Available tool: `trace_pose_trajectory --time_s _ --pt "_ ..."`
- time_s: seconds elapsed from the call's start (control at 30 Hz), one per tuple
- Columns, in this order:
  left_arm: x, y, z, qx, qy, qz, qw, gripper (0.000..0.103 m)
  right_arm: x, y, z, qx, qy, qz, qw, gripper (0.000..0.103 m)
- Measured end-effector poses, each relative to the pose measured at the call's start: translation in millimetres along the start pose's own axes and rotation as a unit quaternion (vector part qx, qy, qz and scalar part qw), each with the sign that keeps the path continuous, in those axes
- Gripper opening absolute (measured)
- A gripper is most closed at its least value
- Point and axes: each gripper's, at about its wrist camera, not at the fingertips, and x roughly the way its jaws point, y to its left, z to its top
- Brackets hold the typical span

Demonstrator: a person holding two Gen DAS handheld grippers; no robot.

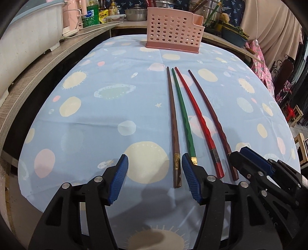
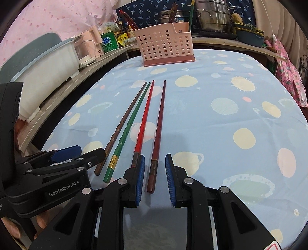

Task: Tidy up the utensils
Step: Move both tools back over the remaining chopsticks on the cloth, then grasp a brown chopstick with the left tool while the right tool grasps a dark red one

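Observation:
Several chopsticks lie side by side on the blue tablecloth: a brown chopstick (image 1: 173, 123) (image 2: 123, 125), a green chopstick (image 1: 182, 115) (image 2: 127, 130), a red chopstick (image 1: 196, 119) (image 2: 143, 123) and a dark red chopstick (image 1: 211, 115) (image 2: 158, 125). A pink perforated utensil holder (image 1: 173, 30) (image 2: 163, 45) stands at the table's far end. My left gripper (image 1: 155, 160) is open, its jaws straddling the brown chopstick's thick end. My right gripper (image 2: 154, 159) is open, its jaws either side of the dark red chopstick's thick end; it also shows in the left wrist view (image 1: 238, 153).
A wooden counter (image 1: 48, 63) runs along the left with a white tub (image 1: 28, 32), bottles (image 1: 90, 15) and pots (image 1: 136, 13). More pots (image 2: 211, 15) and a blue basin (image 2: 250, 36) stand behind the holder. Pink cloth (image 2: 288, 71) hangs at the right.

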Motion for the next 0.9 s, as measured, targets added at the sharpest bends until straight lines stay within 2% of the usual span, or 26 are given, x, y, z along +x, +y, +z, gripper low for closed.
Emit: trace_pose_trajectory --time_s 0.3,0.5,0.6,0.87,0.9 --pt "3.8 -4.2 -3.1 0.010 -0.004 0.007 0.9999 0.055 5.9 3.1 -4.5 -0.010 0.004 -0.005 1.000 0.022" --pt "4.2 -5.9 -4.9 0.015 -0.009 0.016 0.9997 0.052 6.3 1.9 -6.1 -0.010 -0.002 -0.009 1.000 0.019" --pt "3.6 -4.0 -5.0 0.012 -0.010 0.016 0.9997 0.044 6.1 0.3 -6.7 -0.008 -0.004 -0.010 1.000 0.016" --pt "3.0 3.0 -2.1 0.002 -0.005 0.012 0.9999 0.011 6.4 -3.4 -6.2 -0.004 -0.004 -0.016 1.000 0.007" --pt "2.9 3.5 -1.8 0.002 -0.003 0.010 0.9999 0.010 6.3 -3.8 -6.2 -0.005 -0.004 -0.016 1.000 0.007"
